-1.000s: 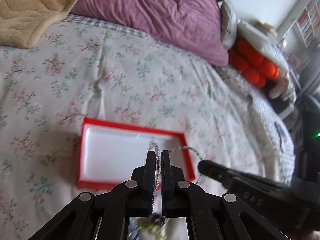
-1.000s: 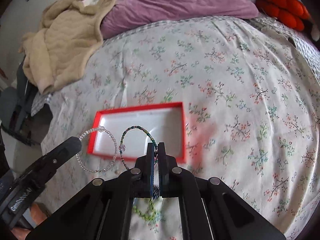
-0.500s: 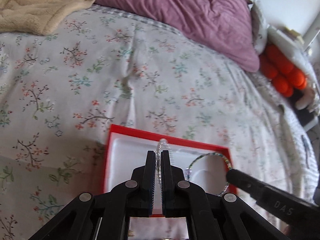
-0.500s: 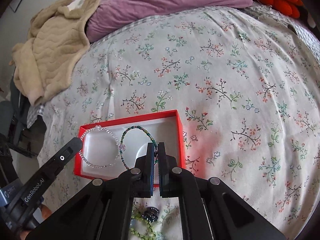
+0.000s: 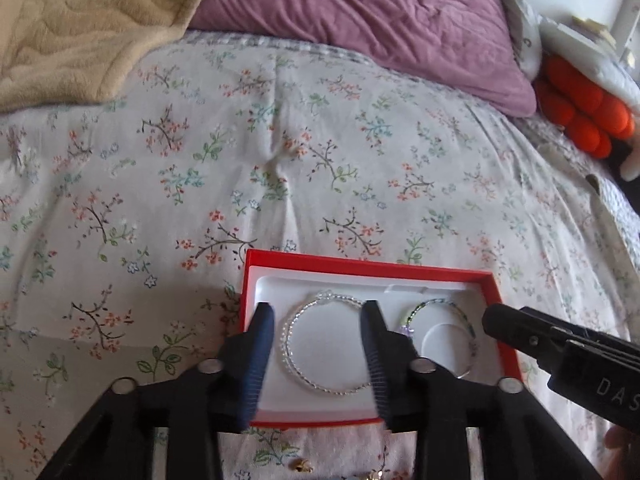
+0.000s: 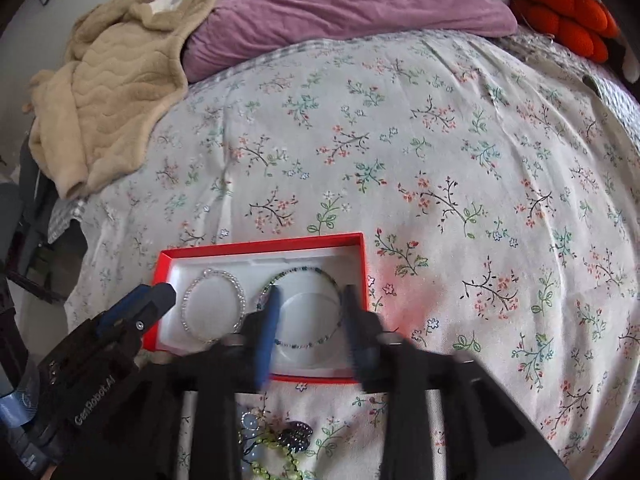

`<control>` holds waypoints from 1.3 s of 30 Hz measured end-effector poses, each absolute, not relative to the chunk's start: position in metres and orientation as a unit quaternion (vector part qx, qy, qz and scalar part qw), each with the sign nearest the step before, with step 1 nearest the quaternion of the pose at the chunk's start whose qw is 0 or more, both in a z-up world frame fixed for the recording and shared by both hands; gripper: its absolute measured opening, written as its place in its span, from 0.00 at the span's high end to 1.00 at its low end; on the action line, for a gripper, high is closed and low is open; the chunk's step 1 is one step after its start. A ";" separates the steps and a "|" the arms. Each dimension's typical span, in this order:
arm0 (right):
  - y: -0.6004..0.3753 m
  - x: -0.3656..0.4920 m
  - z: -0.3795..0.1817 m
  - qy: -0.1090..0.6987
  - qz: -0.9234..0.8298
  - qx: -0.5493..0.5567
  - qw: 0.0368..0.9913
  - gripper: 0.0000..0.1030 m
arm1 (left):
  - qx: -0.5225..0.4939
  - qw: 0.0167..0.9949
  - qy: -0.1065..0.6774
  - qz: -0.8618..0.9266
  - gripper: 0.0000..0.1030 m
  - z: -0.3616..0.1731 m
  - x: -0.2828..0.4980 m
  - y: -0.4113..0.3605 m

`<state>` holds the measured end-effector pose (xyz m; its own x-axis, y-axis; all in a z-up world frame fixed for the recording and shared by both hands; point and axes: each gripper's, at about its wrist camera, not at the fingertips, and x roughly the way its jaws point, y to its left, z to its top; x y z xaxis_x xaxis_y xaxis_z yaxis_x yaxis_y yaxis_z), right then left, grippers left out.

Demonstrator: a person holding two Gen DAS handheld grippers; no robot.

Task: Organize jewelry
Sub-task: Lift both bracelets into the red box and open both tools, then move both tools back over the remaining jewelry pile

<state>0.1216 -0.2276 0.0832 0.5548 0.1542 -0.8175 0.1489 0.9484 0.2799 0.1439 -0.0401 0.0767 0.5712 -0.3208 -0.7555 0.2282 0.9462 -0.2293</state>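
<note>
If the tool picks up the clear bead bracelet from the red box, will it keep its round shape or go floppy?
The clear bead bracelet is made of small strung beads, so it would probably sag when lifted. It looks thin and light. Lying flat in the red box, it seems unlikely to roll.

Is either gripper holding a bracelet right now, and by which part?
Neither. Left gripper and right gripper jaws are opening; clear bracelet and dark beaded bracelet lie released in the red box.
</note>
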 end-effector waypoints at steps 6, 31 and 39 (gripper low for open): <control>-0.225 0.111 0.089 0.482 0.003 0.146 0.864 0.62 | -0.042 0.879 0.451 -0.147 0.41 0.085 0.127 -0.036; -0.229 0.041 0.046 0.585 -0.010 0.108 0.804 0.35 | 0.034 0.809 0.575 -0.115 0.09 0.041 0.072 -0.005; -0.228 0.029 0.026 0.623 -0.002 0.129 0.771 0.35 | 0.041 0.793 0.600 -0.099 0.09 0.024 0.072 0.003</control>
